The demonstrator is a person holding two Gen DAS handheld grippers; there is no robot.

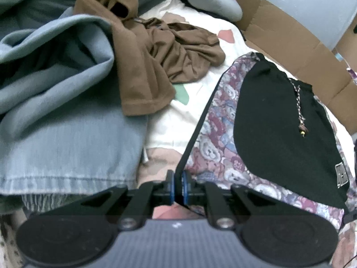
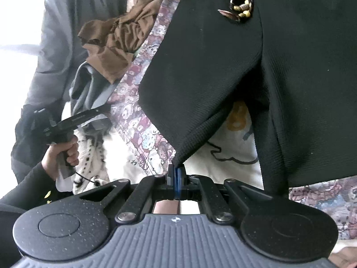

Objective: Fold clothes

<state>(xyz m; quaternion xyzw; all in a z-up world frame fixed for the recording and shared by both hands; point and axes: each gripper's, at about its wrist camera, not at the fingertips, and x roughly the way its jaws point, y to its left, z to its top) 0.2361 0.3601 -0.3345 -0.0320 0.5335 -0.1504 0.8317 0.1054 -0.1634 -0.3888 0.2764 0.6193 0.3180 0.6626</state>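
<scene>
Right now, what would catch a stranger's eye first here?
The black garment with teddy-bear-print panels, spread at the right of the bed, pinched by both the left gripper and the right gripper. To its left lie a crumpled brown top and pale blue denim.

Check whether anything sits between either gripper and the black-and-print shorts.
Nothing visible does. The left gripper is shut on the shorts' black edge, and the right gripper is shut on a black corner. The brown garment and jeans lie off to the side.
</scene>
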